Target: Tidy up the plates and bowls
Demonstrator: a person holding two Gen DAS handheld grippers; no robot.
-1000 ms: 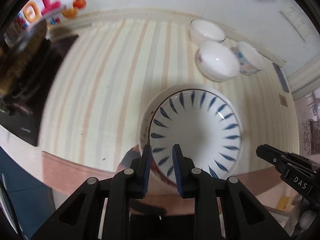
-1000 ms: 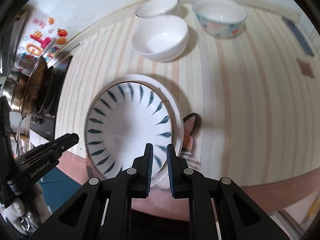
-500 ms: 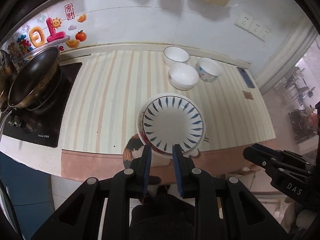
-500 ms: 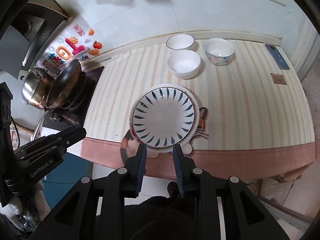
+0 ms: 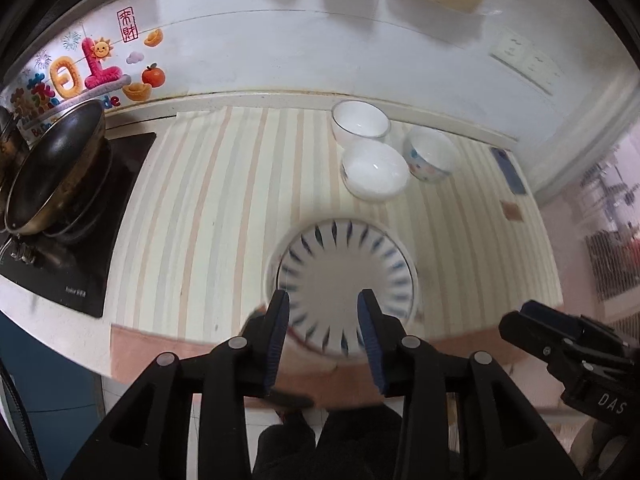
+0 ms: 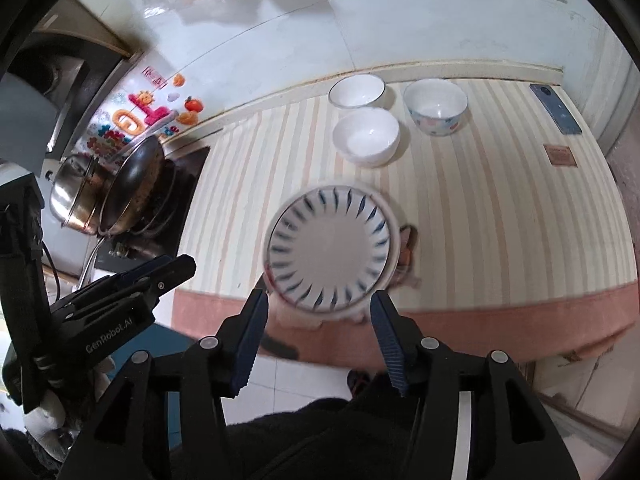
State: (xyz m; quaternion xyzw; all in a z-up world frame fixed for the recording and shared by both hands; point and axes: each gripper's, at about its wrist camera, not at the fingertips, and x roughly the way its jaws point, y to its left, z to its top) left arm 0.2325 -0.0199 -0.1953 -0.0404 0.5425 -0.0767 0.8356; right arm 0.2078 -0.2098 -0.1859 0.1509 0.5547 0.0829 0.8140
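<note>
Blue-patterned plate [image 6: 330, 249]: topmost of plate stack at surface [image 6: 500, 216] front edge, within easy reach.
Three bowls [image 6: 366, 138]: clustered near wall, unstacked, presumably next to sort.
Left gripper [image 5: 323, 330], right gripper [image 6: 318, 326]: jaws spread, empty, raised clear of stack.

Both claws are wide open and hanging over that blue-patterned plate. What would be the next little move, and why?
Probably reach the right claw past the plate toward the nearest white bowl. The plate already sits stacked on another near the counter's edge, while three bowls stand loose at the back, and both claws, including the left claw, are open and empty.
</note>
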